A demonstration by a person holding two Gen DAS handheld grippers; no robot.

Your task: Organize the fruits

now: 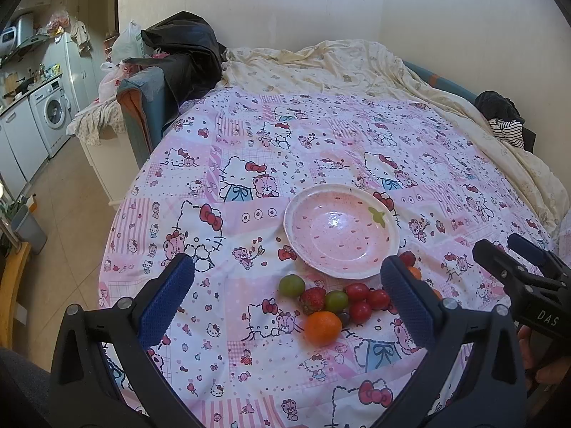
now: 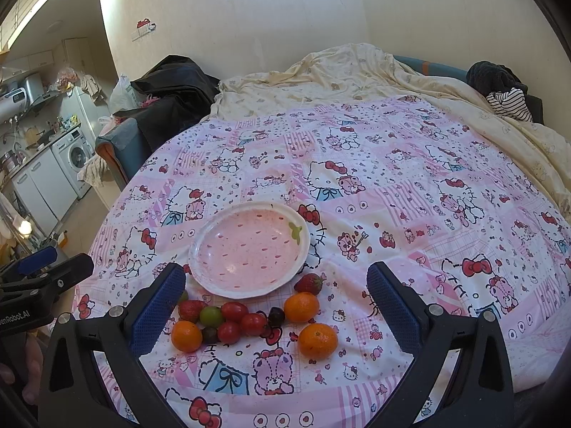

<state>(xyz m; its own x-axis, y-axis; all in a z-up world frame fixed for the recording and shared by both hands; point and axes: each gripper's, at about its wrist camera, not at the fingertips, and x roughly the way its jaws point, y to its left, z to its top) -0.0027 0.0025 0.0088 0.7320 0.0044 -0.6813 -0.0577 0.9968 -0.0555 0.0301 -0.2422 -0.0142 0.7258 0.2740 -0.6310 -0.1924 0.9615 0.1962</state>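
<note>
A pink strawberry-pattern plate (image 1: pixel 389 246) (image 2: pixel 200 249) lies empty on the Hello Kitty bedspread. Just in front of it sits a cluster of fruit: oranges (image 1: pixel 323 327) (image 2: pixel 317 341), strawberries (image 1: pixel 312 299) (image 2: pixel 309 283), green grapes (image 1: pixel 291 285) (image 2: pixel 211 315), cherry tomatoes (image 1: pixel 357 291) (image 2: pixel 234 311) and dark grapes (image 2: pixel 276 316). My left gripper (image 1: pixel 289 306) is open and empty, hovering above the fruit. My right gripper (image 2: pixel 276 303) is open and empty, also above the fruit. Each gripper shows at the edge of the other's view.
The bedspread (image 1: pixel 321 149) covers a bed with a cream quilt (image 1: pixel 339 64) bunched at the back. Dark clothes (image 1: pixel 499 110) lie at the far right. The bed's left edge drops to a tiled floor (image 1: pixel 60 214) with a kitchen and washing machine (image 1: pixel 53 114) beyond.
</note>
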